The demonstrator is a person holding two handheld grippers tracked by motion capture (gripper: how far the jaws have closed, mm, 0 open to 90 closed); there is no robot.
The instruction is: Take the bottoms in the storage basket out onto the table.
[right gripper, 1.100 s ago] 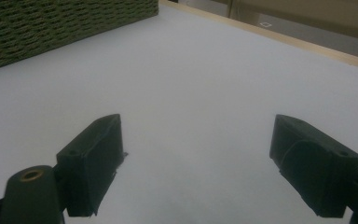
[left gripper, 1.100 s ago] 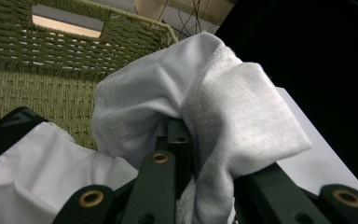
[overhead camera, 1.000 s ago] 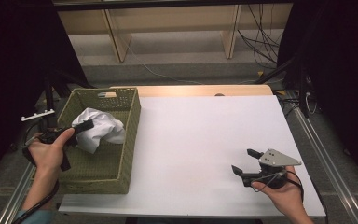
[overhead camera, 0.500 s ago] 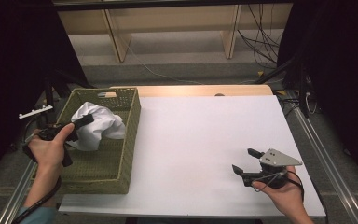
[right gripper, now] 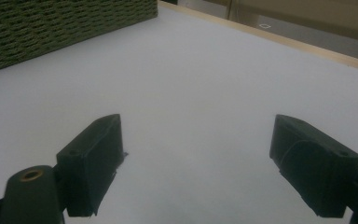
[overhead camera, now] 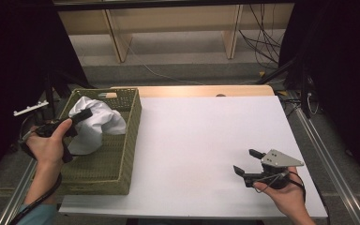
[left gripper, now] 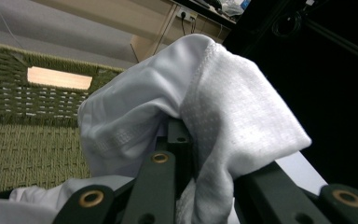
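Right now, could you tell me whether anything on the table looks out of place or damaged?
Nothing stands out. The left hand-held gripper holds a crumpled white cloth above the green woven basket; the basket sits square at the white table's left edge, intact. The right hand-held gripper rests open on bare table.

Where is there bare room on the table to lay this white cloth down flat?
The white tabletop is bare from the green basket across to the right gripper, and back to the wooden far edge. Crowded: the basket, where the left gripper holds the white cloth.
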